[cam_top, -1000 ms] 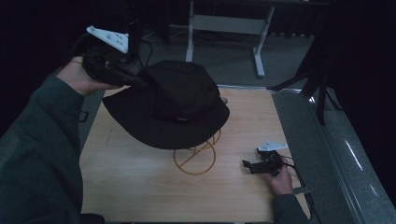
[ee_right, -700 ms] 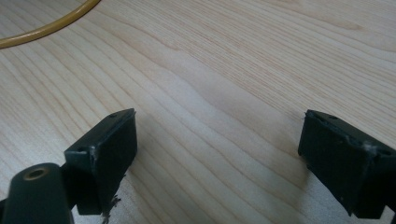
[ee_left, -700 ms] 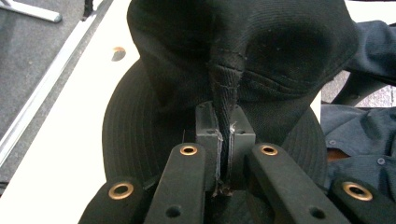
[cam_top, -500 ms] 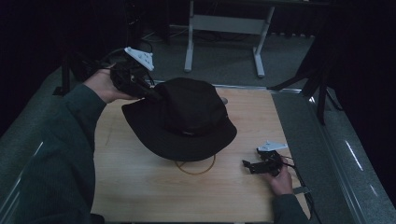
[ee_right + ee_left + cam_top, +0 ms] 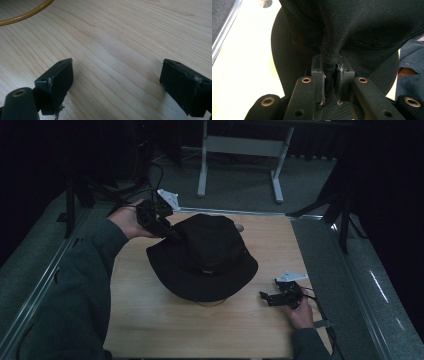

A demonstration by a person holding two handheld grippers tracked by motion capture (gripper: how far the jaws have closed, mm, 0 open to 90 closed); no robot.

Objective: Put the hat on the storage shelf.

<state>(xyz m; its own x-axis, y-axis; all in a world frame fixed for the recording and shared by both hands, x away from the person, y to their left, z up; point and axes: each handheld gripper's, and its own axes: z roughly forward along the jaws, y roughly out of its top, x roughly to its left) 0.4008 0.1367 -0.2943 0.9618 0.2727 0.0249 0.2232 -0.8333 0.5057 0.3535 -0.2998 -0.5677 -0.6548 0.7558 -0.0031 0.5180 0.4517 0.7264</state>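
A black bucket hat (image 5: 202, 257) sits over a gold wire stand in the middle of the wooden table (image 5: 150, 320). My left gripper (image 5: 170, 232) is at the hat's back left, shut on a fold of its fabric. In the left gripper view the pinched black hat (image 5: 352, 27) bunches between the two pads of the left gripper (image 5: 331, 75). My right gripper (image 5: 264, 296) rests low on the table at the front right, open, with bare wood between the jaws of the right gripper (image 5: 116, 80). A curve of the gold wire (image 5: 25, 15) lies ahead of it.
A grey metal frame (image 5: 240, 150) stands on the floor beyond the table's far edge. Dark stands (image 5: 340, 210) flank the table on the right. A round hole (image 5: 266, 3) marks the table's surface near the far edge. A sleeve (image 5: 70, 295) fills the front left.
My left gripper has carried the hat to the right and down, and it now covers almost all of the gold wire stand. The right gripper has stayed put.
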